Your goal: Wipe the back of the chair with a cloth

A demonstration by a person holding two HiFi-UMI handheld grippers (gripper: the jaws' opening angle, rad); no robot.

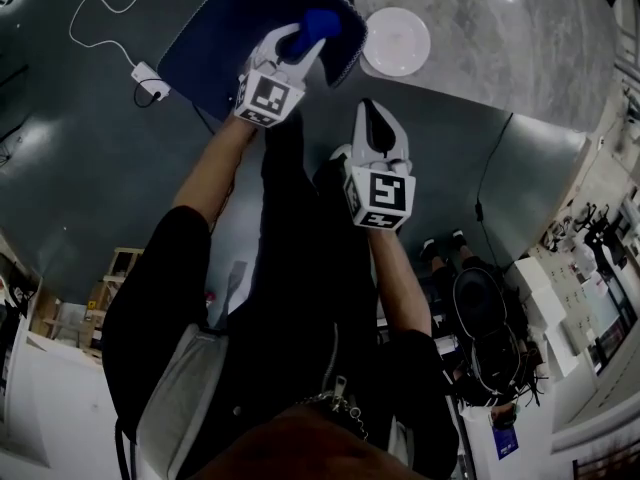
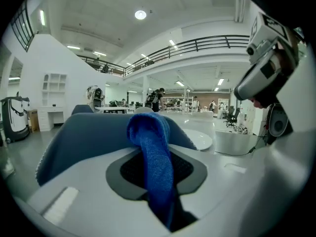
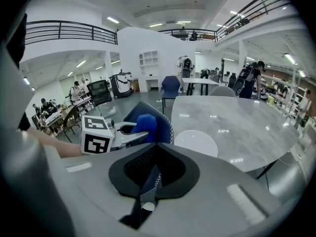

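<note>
The dark blue chair (image 1: 235, 28) stands at the top of the head view, its back (image 2: 84, 137) filling the left gripper view behind the jaws. My left gripper (image 1: 303, 46) is shut on a bright blue cloth (image 1: 320, 23), which bunches over the chair's top edge. In the left gripper view the cloth (image 2: 150, 152) runs up from between the jaws. My right gripper (image 1: 371, 108) hangs just right of the chair, jaws shut with nothing in them. Its own view shows the left gripper (image 3: 123, 132), the cloth (image 3: 144, 124) and the chair's white-stitched edge (image 3: 168, 122).
A round white seat (image 1: 396, 40) sits beside a grey marble table (image 1: 480, 28) right of the chair. A white power strip (image 1: 150, 78) with its cable lies on the dark floor at the left. A black office chair (image 1: 485, 313) stands at the lower right.
</note>
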